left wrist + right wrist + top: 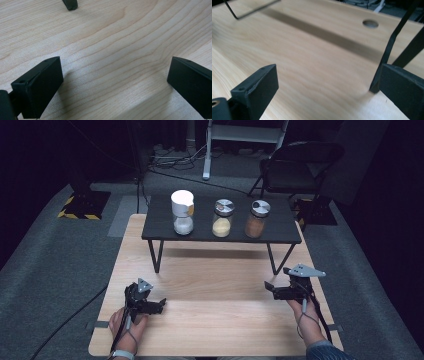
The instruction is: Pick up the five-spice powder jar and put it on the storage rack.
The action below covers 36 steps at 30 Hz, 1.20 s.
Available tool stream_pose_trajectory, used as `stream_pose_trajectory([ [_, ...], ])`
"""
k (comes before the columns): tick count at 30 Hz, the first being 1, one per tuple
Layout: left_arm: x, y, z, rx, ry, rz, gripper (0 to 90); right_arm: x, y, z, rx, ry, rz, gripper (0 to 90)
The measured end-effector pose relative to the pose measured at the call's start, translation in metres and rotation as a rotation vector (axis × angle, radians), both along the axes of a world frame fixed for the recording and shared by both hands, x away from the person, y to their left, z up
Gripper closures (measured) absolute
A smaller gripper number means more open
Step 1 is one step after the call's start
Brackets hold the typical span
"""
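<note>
High view, pale wooden table (pixel 215 320) on grey carpet, dark shelf (pixel 221 222) bearing three jars (pixel 222 218) of white, yellow, brown powder, left gripper (pixel 159 306) and right gripper (pixel 270 288) both spread wide, empty.

Wooden counter (pixel 215 320) carries a low black shelf (pixel 285 227). Three jars (pixel 222 218) stand on it. Folding chair (pixel 300 167) behind.
</note>
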<state>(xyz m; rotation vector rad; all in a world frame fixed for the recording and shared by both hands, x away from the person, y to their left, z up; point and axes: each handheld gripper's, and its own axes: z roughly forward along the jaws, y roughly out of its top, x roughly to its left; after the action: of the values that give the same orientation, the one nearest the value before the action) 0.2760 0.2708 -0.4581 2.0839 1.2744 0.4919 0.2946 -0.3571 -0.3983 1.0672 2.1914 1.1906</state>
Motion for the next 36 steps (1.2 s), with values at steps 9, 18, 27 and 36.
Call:
stream_pose_trajectory([
  [9, 0.0, 0.0, 0.0, -0.001, -0.002, 0.002, 0.3, -0.001, 0.004, -0.029, -0.034, 0.065, 0.007, 1.9],
  [18, 0.0, 0.0, 0.0, -0.004, 0.001, 0.012, 0.3, -0.003, 0.012, -0.048, -0.089, 0.122, 0.014, 1.1],
  [27, 0.0, 0.0, 0.0, -0.004, 0.001, 0.012, 0.3, -0.003, 0.024, -0.059, -0.131, 0.158, 0.022, 0.0],
  [36, 0.0, 0.0, 0.0, -0.004, 0.001, 0.012, 0.3, -0.004, 0.025, -0.059, -0.131, 0.159, 0.021, 0.0],
])
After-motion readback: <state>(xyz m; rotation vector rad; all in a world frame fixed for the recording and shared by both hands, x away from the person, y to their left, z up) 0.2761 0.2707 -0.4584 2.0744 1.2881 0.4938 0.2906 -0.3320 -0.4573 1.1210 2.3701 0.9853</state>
